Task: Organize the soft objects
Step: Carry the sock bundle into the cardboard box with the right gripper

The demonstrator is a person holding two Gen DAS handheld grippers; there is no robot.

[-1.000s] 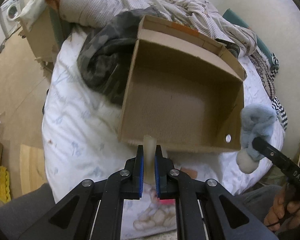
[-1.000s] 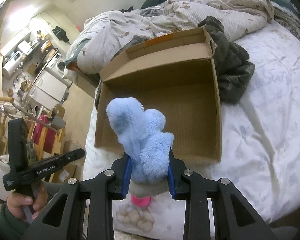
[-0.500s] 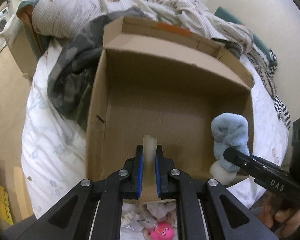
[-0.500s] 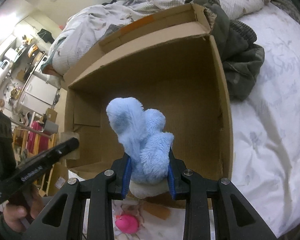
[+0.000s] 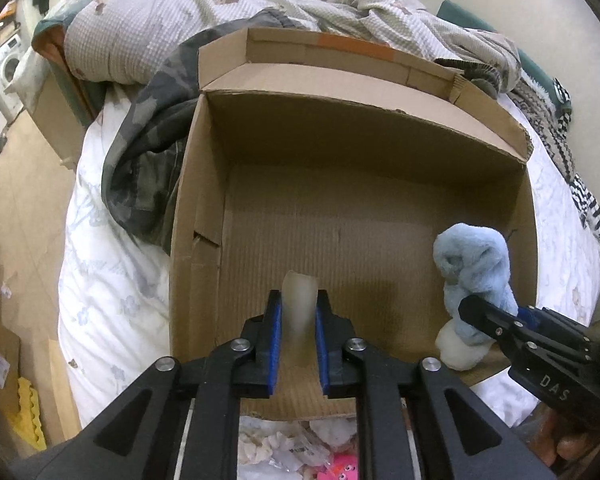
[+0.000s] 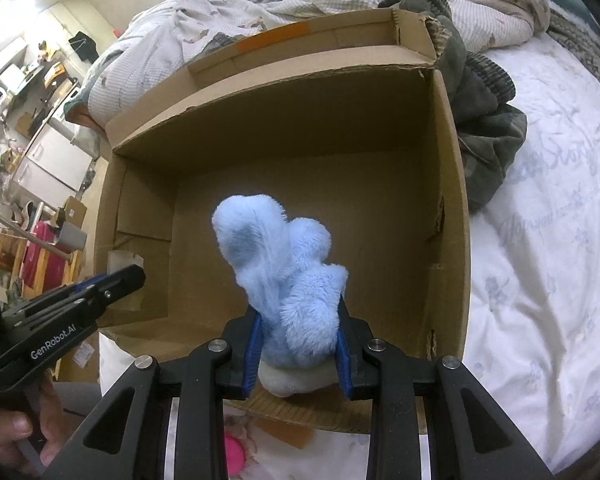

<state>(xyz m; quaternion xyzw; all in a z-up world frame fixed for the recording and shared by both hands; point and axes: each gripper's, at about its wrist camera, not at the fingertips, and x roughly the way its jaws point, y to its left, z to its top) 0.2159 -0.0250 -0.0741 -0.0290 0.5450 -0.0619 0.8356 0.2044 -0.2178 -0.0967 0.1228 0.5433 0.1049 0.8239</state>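
An open cardboard box lies on the bed, its inside bare. My left gripper is shut on a pale translucent soft piece held over the box's near edge. My right gripper is shut on a fluffy blue plush toy with a white base, held over the box's near part. The plush also shows in the left wrist view at the box's right side. The left gripper shows at the left of the right wrist view.
A dark camouflage garment lies against the box's side. Rumpled bedding is piled behind the box. A white sheet covers the bed. A pink toy and white soft scraps lie below the grippers. Floor and furniture are at the left.
Both grippers have moved forward over the box with their objects still held. The box now fills both views, and the plush has come inside its right wall.
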